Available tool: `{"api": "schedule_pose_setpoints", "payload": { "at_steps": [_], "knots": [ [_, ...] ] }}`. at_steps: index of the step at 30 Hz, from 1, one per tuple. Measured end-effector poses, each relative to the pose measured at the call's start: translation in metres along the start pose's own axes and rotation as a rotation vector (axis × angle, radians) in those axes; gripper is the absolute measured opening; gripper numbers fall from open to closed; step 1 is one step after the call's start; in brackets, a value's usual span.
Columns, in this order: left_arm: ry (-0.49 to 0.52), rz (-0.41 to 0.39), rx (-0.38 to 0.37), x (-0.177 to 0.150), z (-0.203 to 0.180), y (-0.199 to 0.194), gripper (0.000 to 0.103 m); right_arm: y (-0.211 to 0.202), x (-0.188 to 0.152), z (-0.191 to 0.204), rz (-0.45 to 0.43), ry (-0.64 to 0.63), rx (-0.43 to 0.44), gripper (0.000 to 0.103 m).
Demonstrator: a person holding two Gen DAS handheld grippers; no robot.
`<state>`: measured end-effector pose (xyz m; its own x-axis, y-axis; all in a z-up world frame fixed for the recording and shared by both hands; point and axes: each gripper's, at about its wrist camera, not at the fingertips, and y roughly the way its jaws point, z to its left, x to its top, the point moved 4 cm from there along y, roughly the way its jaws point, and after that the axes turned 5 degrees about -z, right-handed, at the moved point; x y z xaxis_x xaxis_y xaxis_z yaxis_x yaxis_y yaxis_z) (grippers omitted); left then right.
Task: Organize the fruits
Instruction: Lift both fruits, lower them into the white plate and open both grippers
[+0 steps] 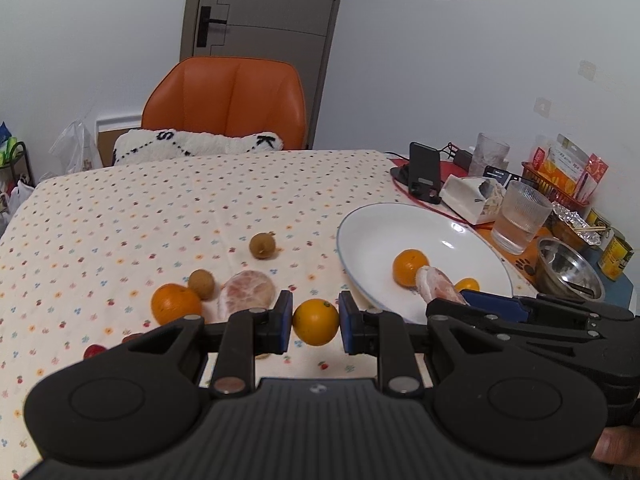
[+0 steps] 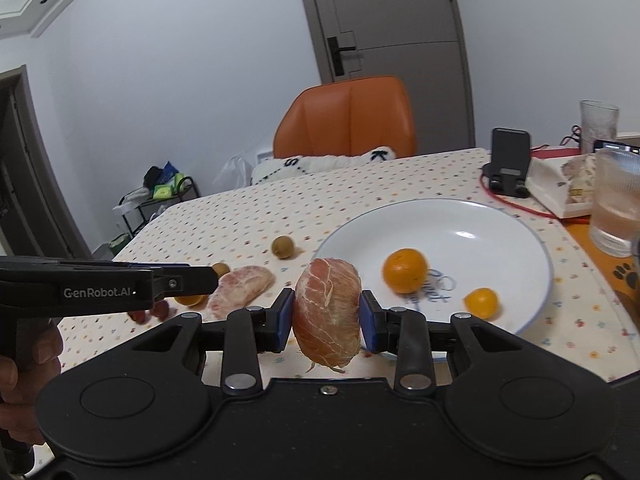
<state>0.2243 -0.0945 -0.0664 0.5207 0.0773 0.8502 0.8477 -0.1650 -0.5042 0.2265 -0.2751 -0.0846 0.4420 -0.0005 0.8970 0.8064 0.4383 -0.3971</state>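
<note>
My left gripper (image 1: 316,320) is shut on a small orange (image 1: 316,322) just above the dotted tablecloth, left of the white plate (image 1: 372,224). My right gripper (image 2: 327,316) is shut on a peeled pink citrus piece (image 2: 327,312), held over the plate's near-left rim (image 2: 344,228). On the plate lie an orange (image 2: 405,271) and a smaller one (image 2: 481,302). Loose on the cloth are a second peeled piece (image 1: 246,292), a larger orange (image 1: 176,304), two brown longans (image 1: 262,245) (image 1: 201,283) and small red fruits (image 1: 94,350).
Right of the plate stand a ribbed glass (image 1: 520,216), a steel bowl (image 1: 568,272), a tissue box (image 1: 472,196), a phone stand (image 1: 424,172), a red basket (image 1: 560,184) and cans (image 1: 618,258). An orange chair (image 1: 228,100) with a cushion is behind the table.
</note>
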Motion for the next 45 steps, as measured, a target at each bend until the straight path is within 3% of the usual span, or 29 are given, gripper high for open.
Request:
{"api": "schedule_pose_setpoints", "payload": {
  "at_steps": [14,29,34,38,43,45],
  "knots": [
    [0.035,0.003,-0.040,0.010,-0.032,0.021,0.022,-0.008,0.008,-0.038,-0.033,0.040,-0.067,0.033],
    [0.050,0.037,-0.055,0.012,-0.048,0.058,0.022,0.013,0.009,-0.066,-0.042,0.098,-0.078,0.034],
    [0.050,0.052,-0.065,0.011,-0.054,0.069,0.022,0.015,0.009,-0.072,-0.056,0.106,-0.103,0.053],
    [0.053,0.065,-0.076,0.009,-0.058,0.075,0.022,0.012,0.008,-0.077,-0.061,0.105,-0.122,0.057],
    [0.058,0.076,-0.072,0.008,-0.059,0.075,0.032,0.010,0.002,-0.078,-0.042,0.118,-0.126,0.063],
    [0.053,0.069,-0.065,0.008,-0.056,0.071,0.042,0.009,0.000,-0.076,-0.038,0.117,-0.127,0.064]
  ]
}}
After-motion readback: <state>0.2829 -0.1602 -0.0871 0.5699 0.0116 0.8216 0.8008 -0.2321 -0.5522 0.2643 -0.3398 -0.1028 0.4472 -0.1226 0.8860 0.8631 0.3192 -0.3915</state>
